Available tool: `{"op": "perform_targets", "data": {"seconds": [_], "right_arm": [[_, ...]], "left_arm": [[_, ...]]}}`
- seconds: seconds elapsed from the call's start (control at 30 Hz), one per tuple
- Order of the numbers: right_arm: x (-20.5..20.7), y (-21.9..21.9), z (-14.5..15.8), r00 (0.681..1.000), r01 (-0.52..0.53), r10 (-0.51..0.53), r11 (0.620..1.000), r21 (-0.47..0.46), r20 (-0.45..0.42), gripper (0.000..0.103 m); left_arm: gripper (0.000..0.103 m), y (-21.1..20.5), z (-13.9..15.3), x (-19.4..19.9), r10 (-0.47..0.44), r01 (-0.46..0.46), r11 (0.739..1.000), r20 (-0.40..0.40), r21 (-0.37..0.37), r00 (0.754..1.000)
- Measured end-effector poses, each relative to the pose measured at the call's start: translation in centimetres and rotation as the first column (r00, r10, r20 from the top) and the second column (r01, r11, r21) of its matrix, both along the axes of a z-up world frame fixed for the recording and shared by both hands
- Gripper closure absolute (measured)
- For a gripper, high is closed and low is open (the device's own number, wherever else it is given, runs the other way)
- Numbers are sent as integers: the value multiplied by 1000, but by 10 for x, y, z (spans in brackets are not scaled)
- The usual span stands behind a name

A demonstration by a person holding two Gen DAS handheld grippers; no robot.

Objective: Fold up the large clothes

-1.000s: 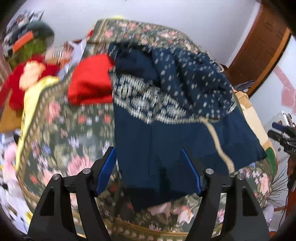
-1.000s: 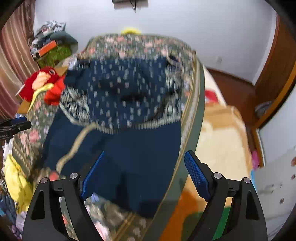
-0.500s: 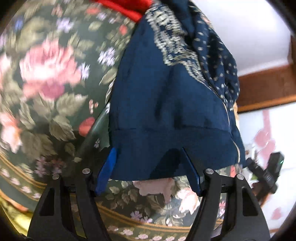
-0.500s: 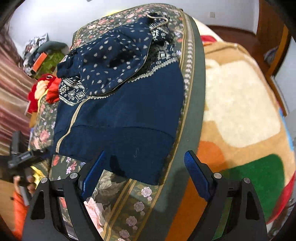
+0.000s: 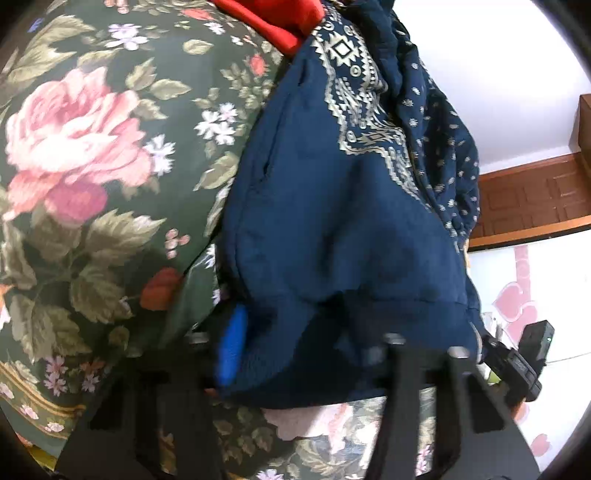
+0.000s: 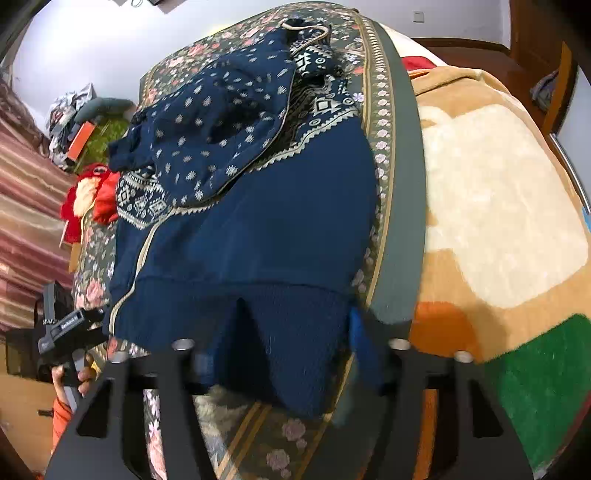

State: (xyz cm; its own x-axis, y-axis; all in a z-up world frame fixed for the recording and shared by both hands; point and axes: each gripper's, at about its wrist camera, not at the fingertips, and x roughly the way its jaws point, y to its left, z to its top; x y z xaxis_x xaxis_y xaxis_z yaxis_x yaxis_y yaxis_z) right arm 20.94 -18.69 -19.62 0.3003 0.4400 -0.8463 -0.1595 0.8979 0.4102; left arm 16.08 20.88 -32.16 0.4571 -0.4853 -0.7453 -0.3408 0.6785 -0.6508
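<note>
Grippers (image 5: 306, 339) (image 6: 280, 343) low at sweater (image 6: 251, 236) hem

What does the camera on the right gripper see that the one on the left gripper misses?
Only the right wrist view shows the tan, cream and green blanket, the hanger at the garment's far end and the striped curtain. Only the left wrist view shows the wooden trim and pink hearts on the wall. Both show the navy sweater on the floral bedspread, its hem between each gripper's fingers.

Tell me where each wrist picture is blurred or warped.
Left wrist: the claw and the navy sweater hem are motion-smeared; the floral bedspread bulges from fisheye. Right wrist: the claw is smeared at the hem; the upper sweater is sharp, the bed edge bowed.
</note>
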Motion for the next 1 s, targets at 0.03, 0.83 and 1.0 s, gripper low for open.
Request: {"op": "perform_targets", "data": {"seconds": [0.03, 0.83, 1.0], "right_arm": [[2, -1, 0, 1000, -1, 1, 1000, 12, -4, 72], [58, 21, 101, 958, -11, -27, 991, 130, 286, 90], [96, 26, 132, 928, 15, -65, 991, 135, 368, 90]], "left_arm": [[73, 1, 0, 1, 0, 0, 1000, 2, -29, 1000], [94, -5, 206, 51, -66, -41, 969, 416, 242, 907], [94, 6, 241, 96, -53, -98, 952, 468, 291, 882]]}}
